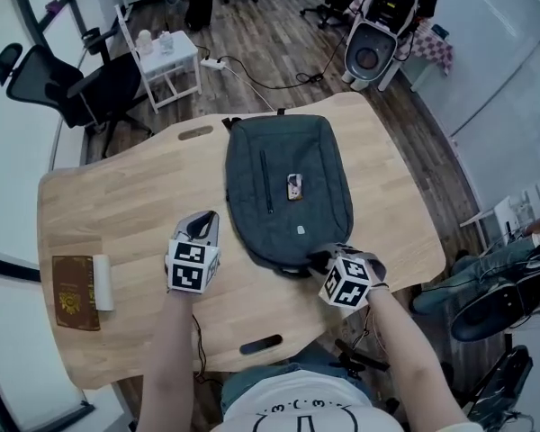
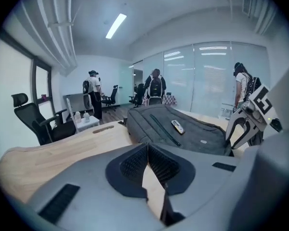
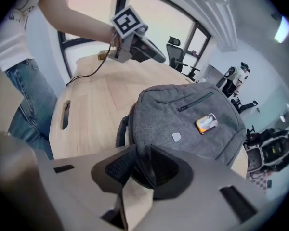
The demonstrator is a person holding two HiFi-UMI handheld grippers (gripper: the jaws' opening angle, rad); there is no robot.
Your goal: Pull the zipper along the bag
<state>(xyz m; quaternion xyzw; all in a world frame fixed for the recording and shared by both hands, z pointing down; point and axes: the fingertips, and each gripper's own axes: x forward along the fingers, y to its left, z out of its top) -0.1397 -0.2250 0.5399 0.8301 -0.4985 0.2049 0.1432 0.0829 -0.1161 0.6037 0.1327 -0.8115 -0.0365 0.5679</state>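
Bag: the grey fabric bag (image 1: 288, 187) lies flat, front panel up, in the middle of the pale wooden surface (image 1: 117, 205).
Bag against right tool: the right hand-held gripper (image 1: 322, 257) is at the bag's near end, tipped steeply down, with its tips at the rim there.
Right jaws: spread, with a dark strip of the bag's edge (image 3: 144, 167) standing between the pads (no clear pinch on it).
Bag against left tool: the left hand-held gripper (image 1: 202, 221) is over bare wood just beside the bag's near left flank, apart from it.
Left jaws: pressed together on nothing.
Long axis: it runs from the person's side of the surface toward the far edge, with the narrower, rounded end nearest the person.
Zipper: a dark zipper line (image 1: 268, 183) on the front panel follows that same axis, just left of a small orange-and-white tag (image 1: 294, 187).
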